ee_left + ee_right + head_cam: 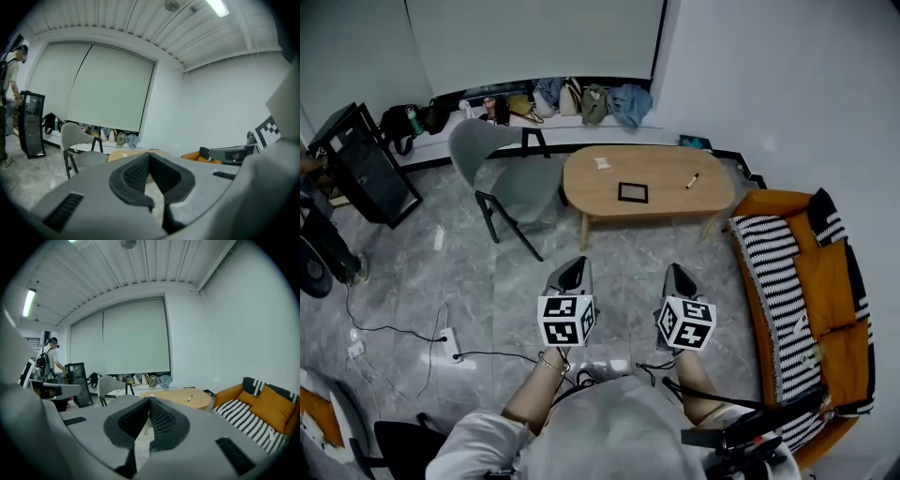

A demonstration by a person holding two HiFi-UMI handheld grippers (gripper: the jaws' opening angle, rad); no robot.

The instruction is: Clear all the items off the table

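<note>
The fingers [136, 174] of the left gripper [573, 273] are pressed together with nothing between them. The fingers [163, 420] of the right gripper [680, 279] are closed and empty too. Both grippers hang over the floor, well away from the surface [675, 204]. Three things lie on it: a white scrap [602, 163], a black square frame [633, 192] in the middle and a pen [692, 181] toward the right. I think the step now is to walk up close. It would help to open the fingers before reaching, and to take the pen across its thin middle so it does not roll. The flat frame may need a grab at its edge. A grey chair [502, 164] stands by the left end, an orange sofa [825, 272] is at the right, and bags [572, 97] line the wall.
</note>
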